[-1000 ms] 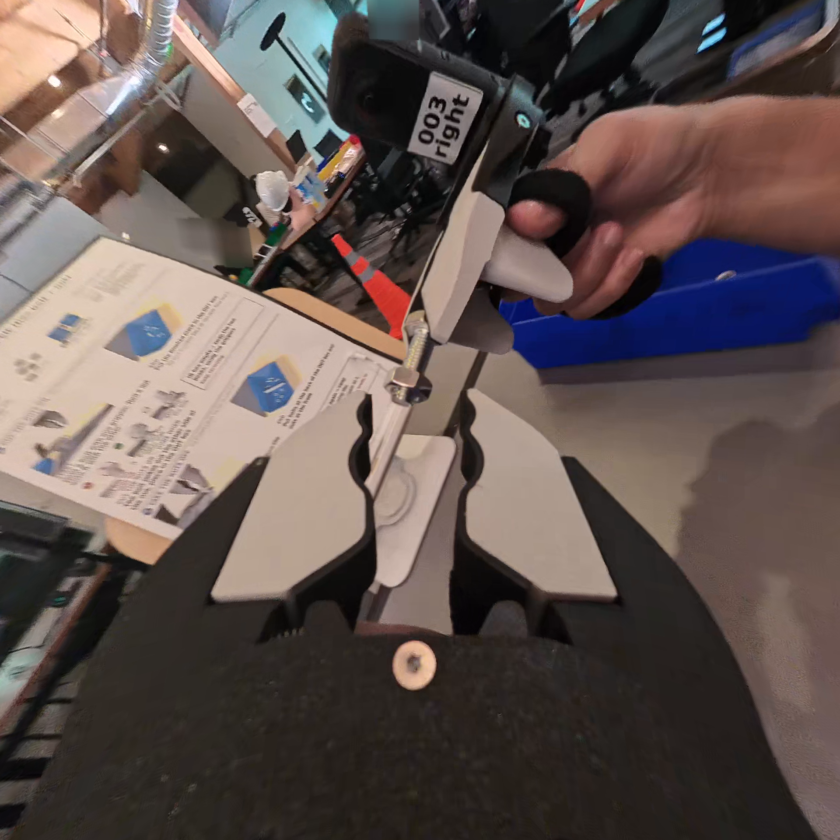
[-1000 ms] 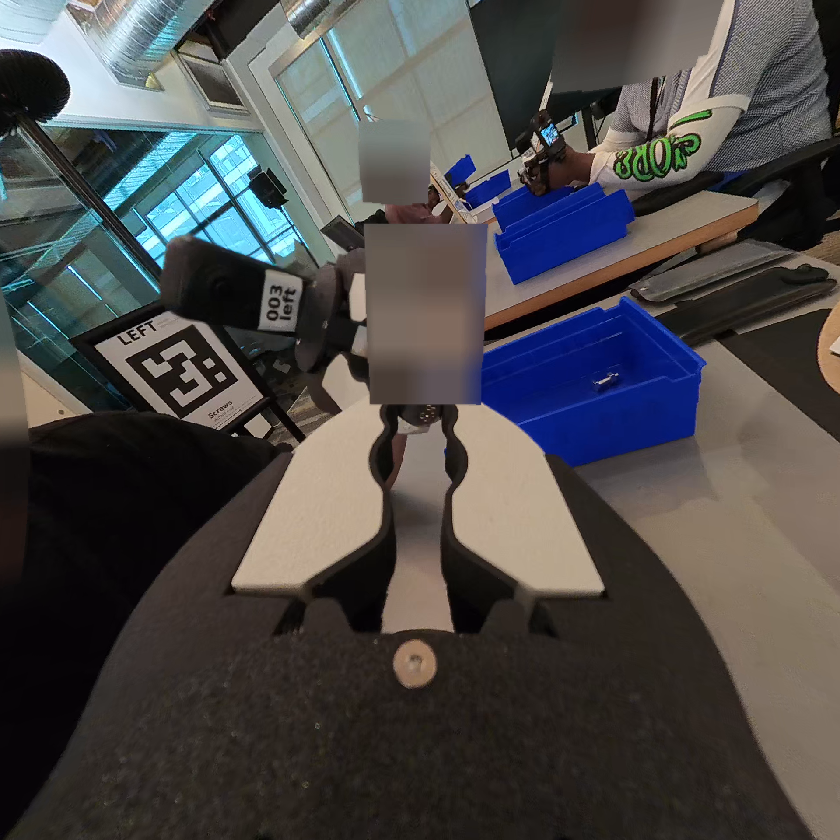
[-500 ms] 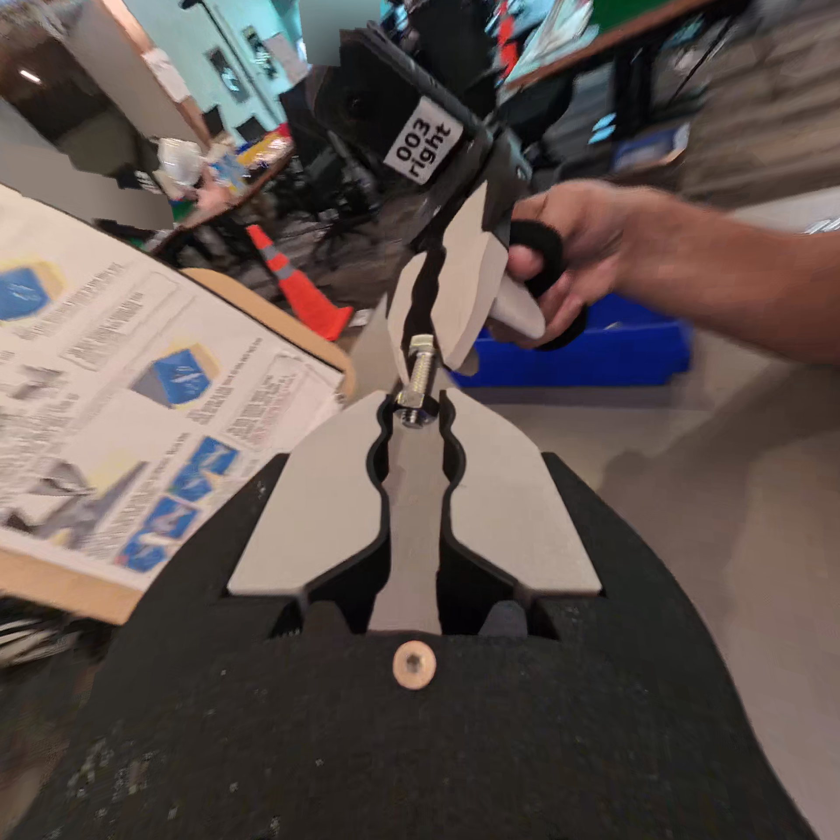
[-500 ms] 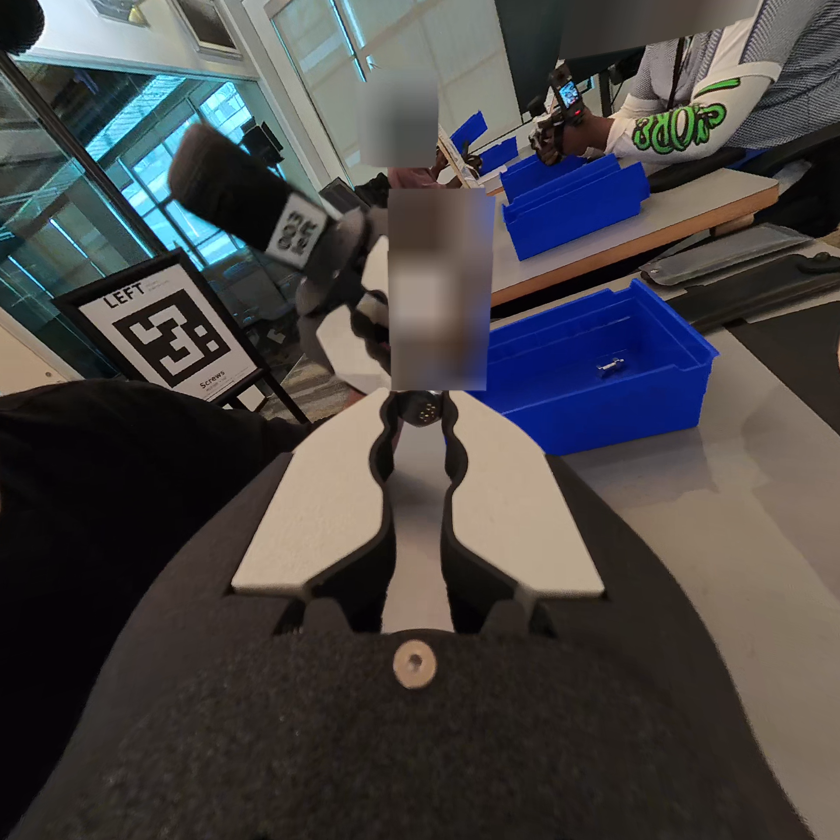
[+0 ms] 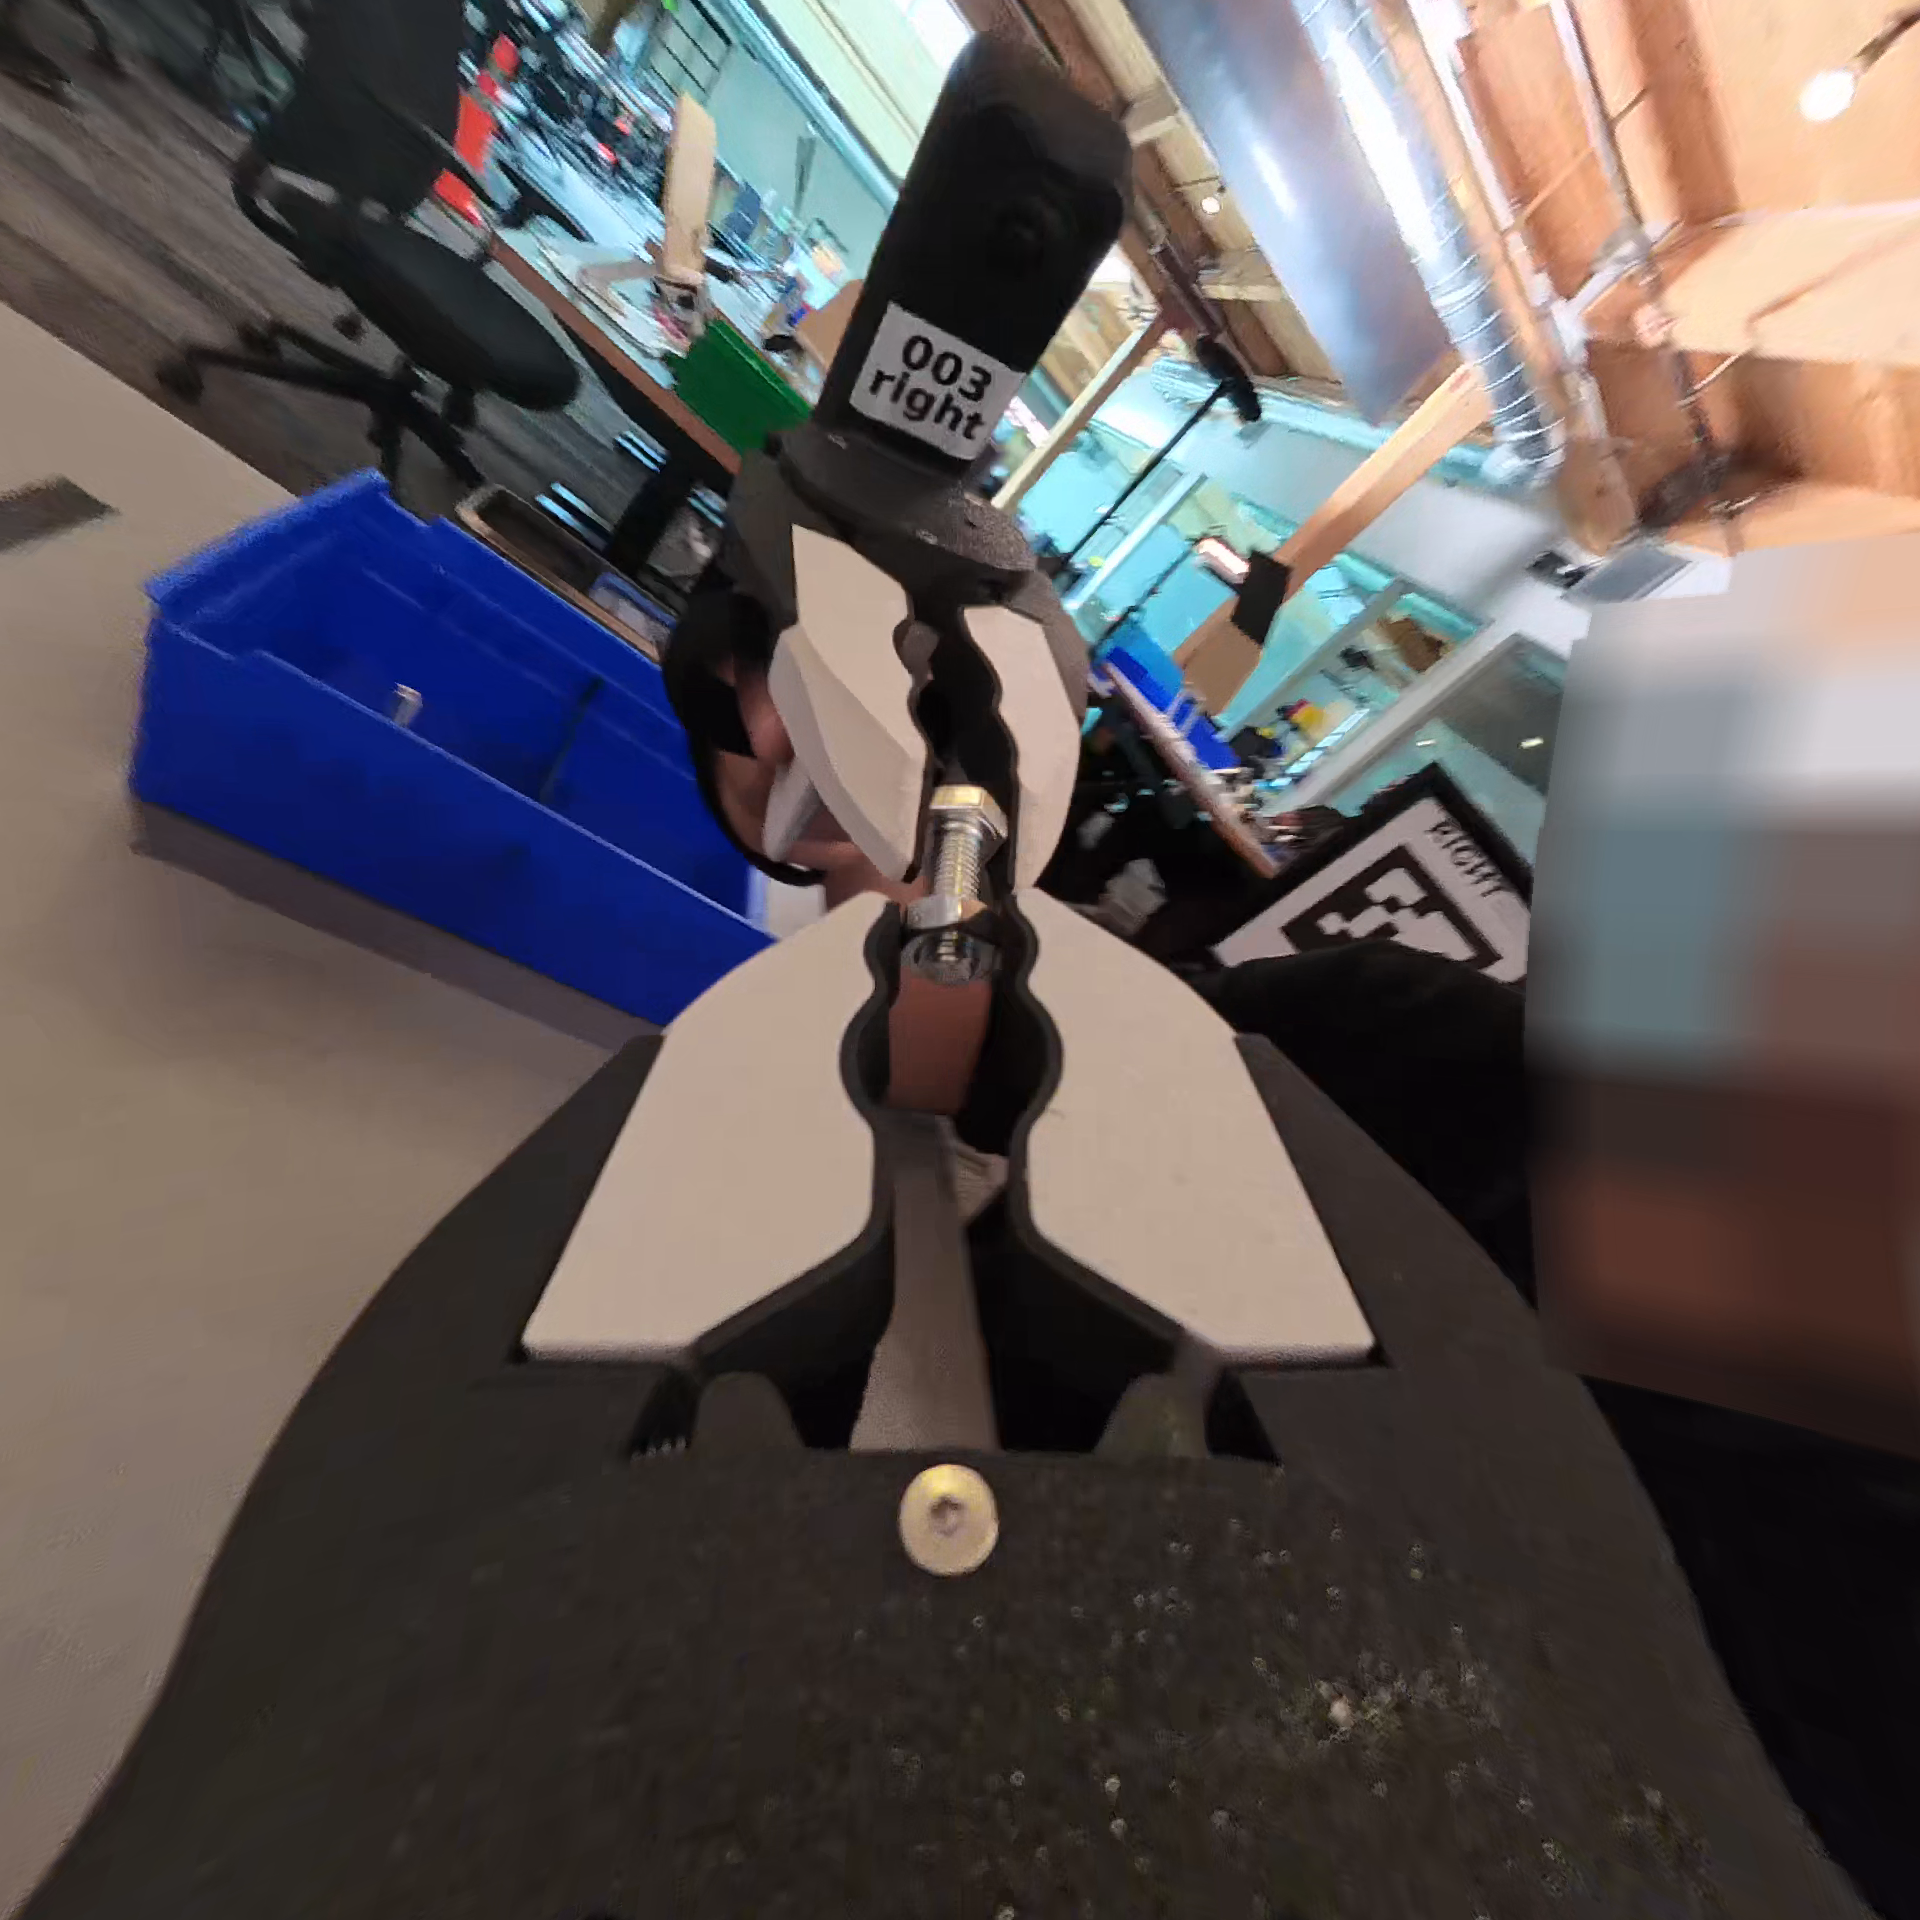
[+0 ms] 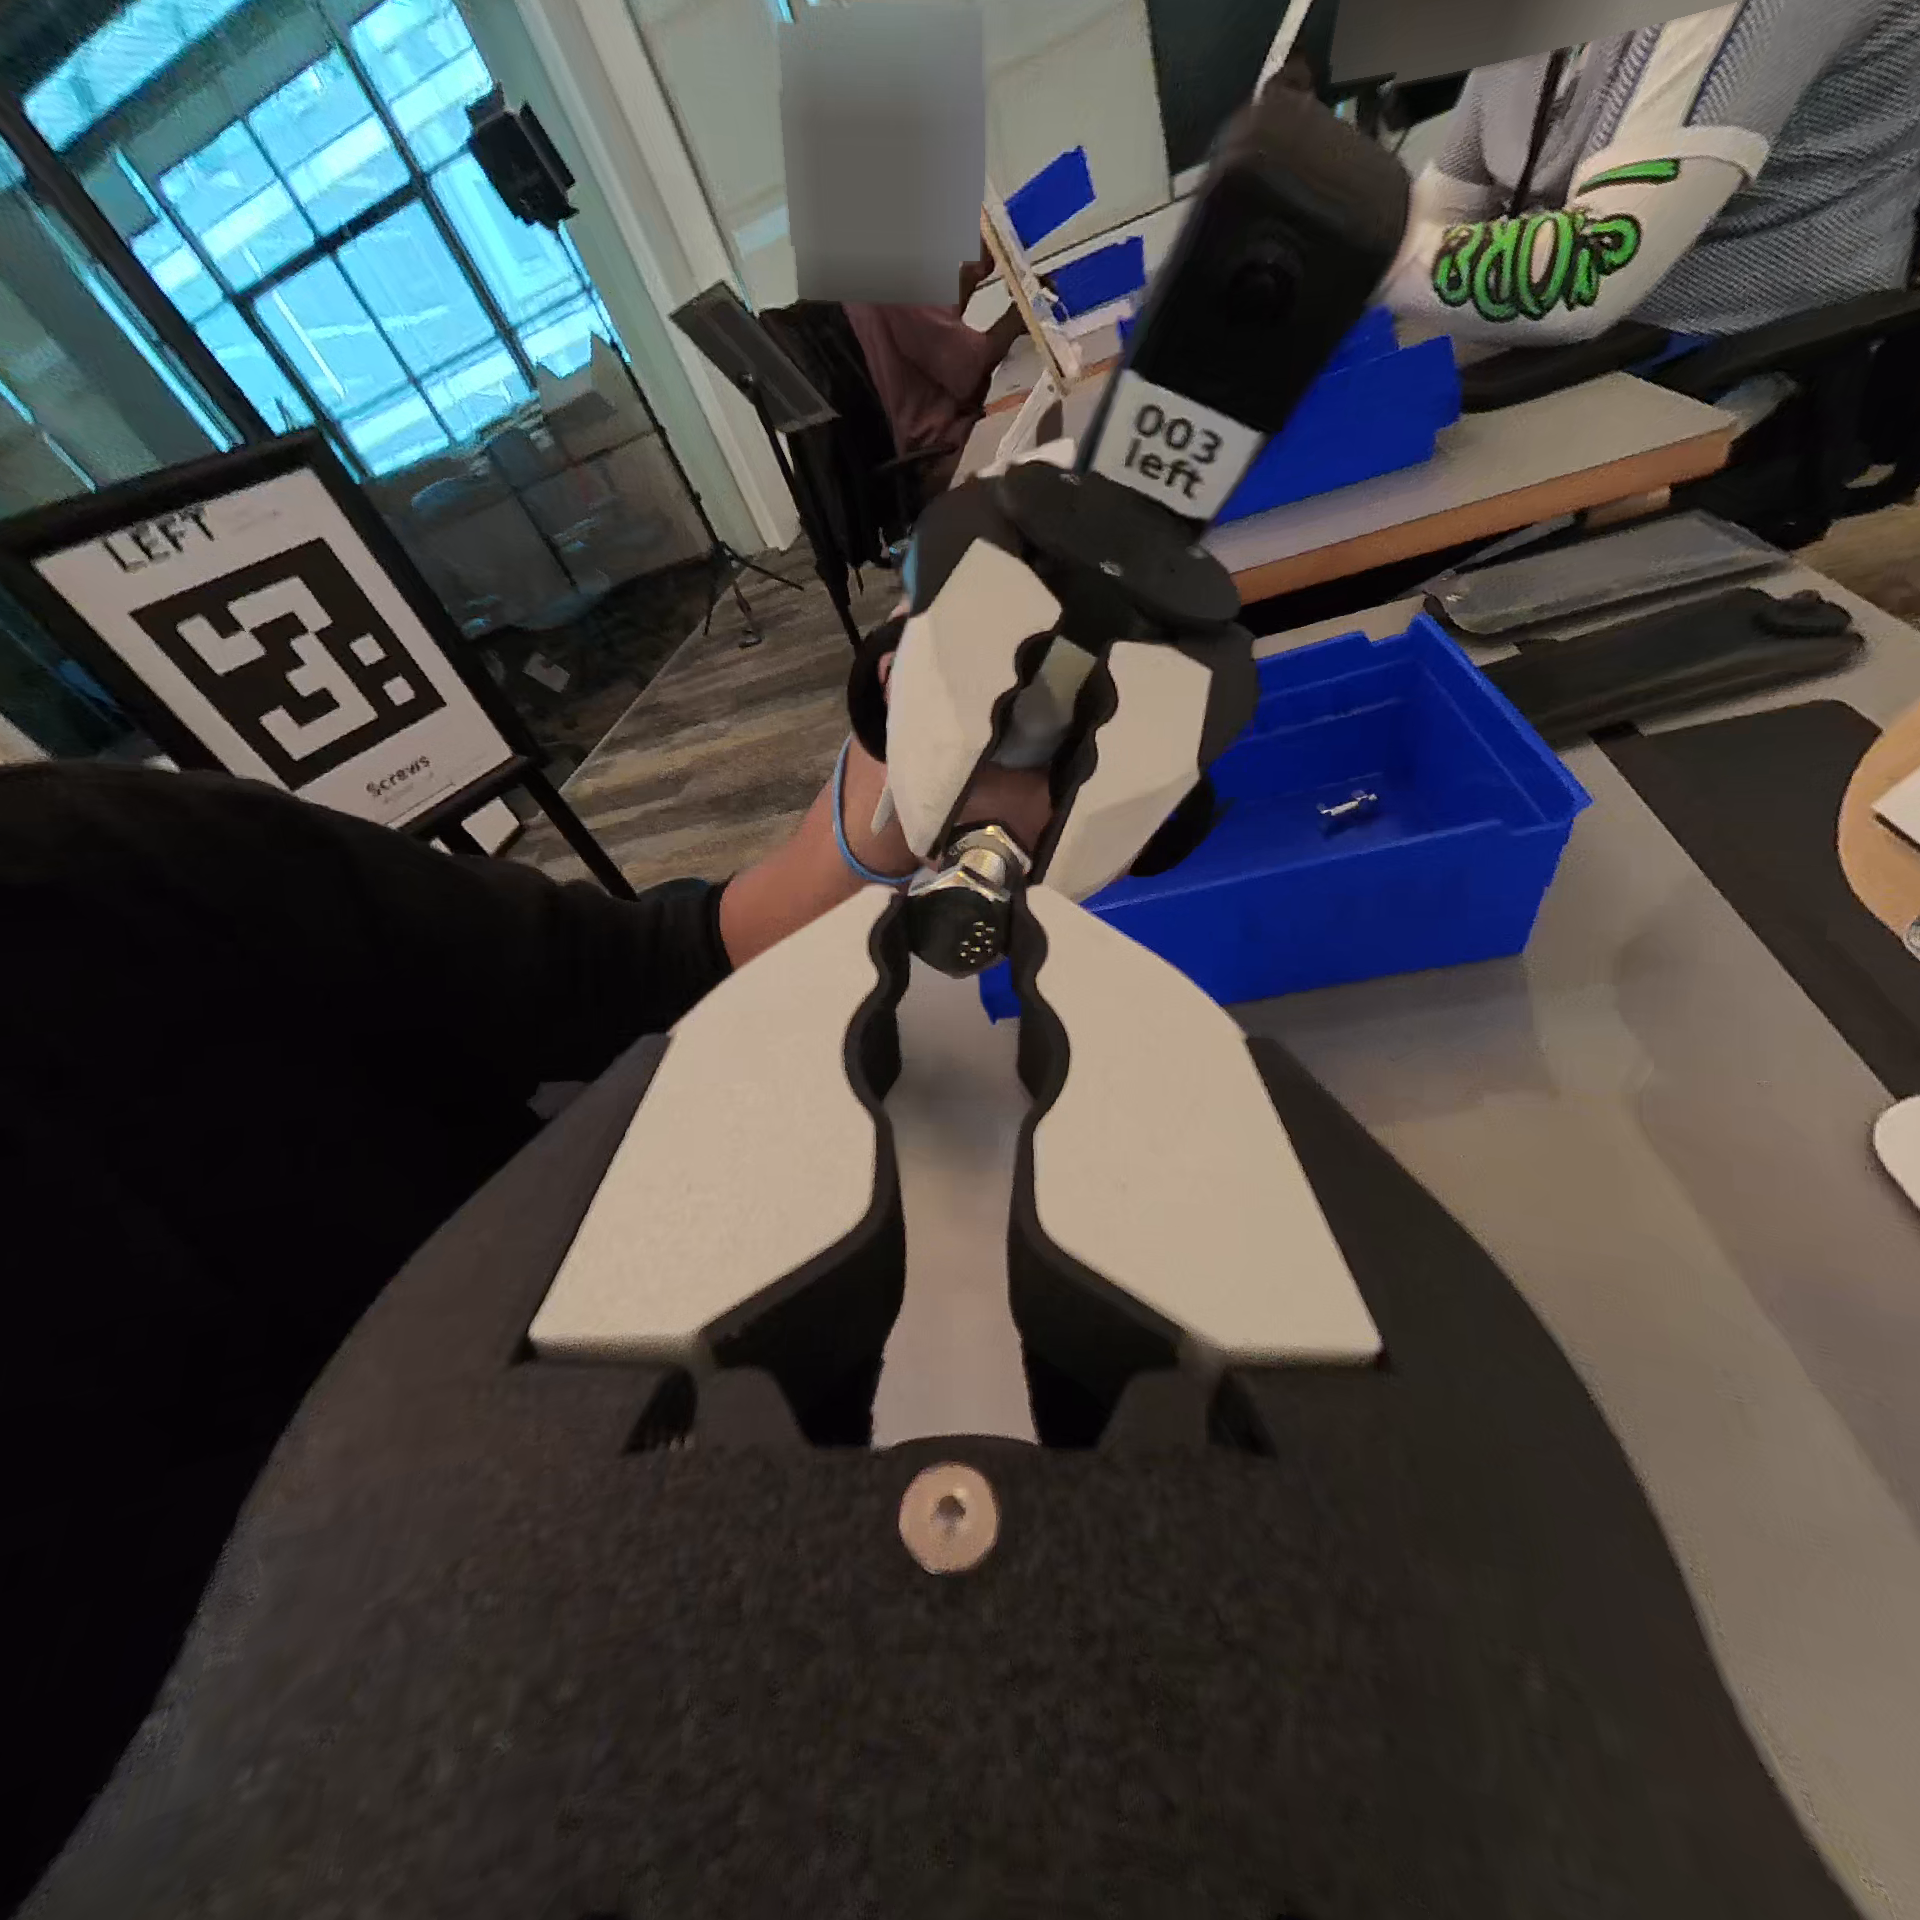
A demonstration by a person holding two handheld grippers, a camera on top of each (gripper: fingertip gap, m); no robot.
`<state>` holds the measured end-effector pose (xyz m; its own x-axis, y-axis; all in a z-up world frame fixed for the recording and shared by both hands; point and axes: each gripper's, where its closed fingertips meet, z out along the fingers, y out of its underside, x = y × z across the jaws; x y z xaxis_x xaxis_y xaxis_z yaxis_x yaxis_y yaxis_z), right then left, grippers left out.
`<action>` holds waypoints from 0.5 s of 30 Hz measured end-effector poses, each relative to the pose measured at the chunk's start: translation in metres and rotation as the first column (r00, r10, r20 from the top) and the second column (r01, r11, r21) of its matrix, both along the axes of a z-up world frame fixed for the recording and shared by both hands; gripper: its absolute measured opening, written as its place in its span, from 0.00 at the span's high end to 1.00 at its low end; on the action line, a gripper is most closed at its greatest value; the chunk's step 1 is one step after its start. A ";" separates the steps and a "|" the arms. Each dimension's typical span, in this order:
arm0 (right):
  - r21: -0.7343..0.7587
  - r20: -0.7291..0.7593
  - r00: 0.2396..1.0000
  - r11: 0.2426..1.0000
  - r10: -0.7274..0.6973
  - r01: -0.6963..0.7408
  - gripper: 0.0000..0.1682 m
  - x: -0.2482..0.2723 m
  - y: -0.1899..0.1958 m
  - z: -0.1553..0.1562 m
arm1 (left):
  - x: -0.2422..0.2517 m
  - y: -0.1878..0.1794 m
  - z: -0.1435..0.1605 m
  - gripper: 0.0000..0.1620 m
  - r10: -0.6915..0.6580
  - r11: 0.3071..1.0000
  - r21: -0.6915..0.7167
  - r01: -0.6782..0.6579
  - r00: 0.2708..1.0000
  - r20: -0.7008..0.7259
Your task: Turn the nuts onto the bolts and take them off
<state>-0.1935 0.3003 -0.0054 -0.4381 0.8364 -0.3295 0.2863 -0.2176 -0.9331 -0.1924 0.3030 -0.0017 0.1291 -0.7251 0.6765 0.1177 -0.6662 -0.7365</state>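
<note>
1. Centrally in the left wrist view, my left gripper [image 5: 943, 925] has its fingers [image 5: 769, 1049] drawn narrow around the nut [image 5: 948, 916], pinched at their tips.
2. Just above it in the frame, the bolt [image 5: 958, 847] rises from the nut, its threaded shank bare between nut and hex head.
3. My right gripper [image 5: 961, 821] reaches down from the upper middle of that view, its fingers closed on the bolt's head.
4. From the right wrist view, the bolt head [image 6: 961, 930] sits at frame centre between my right gripper's fingers [image 6: 1132, 1049], which clamp it at the tips.
5. My left gripper [image 6: 987, 831] comes in from above there, holding the nut [image 6: 982, 844] against the head.
6. A blue bin [image 6: 1382, 883] rests on the grey tabletop [image 6: 1558, 1143] at right of centre, with a small metal piece [image 6: 1345, 808] lying inside.
7. A framed sign [image 6: 281, 655] with a black-and-white pattern stands at the left.
</note>
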 end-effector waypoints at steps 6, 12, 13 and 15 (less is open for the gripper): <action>-0.145 0.001 0.999 0.988 -0.048 0.048 0.89 -0.002 0.019 0.002 | -0.014 0.016 0.016 0.62 0.388 0.818 0.528 -0.226 0.895 -0.219; -0.190 -0.006 0.999 0.981 -0.043 0.041 0.89 -0.002 0.020 0.004 | -0.030 0.024 0.004 0.73 0.796 0.457 0.889 0.012 0.441 -0.415; -0.194 -0.005 0.999 0.980 -0.040 0.038 0.89 -0.002 0.020 0.004 | -0.029 0.024 0.001 0.75 0.826 0.425 0.902 0.072 0.377 -0.419; -0.193 -0.002 0.999 0.981 -0.035 0.033 0.89 -0.003 0.018 0.004 | -0.022 0.022 -0.009 0.76 0.842 0.418 0.890 0.184 0.289 -0.455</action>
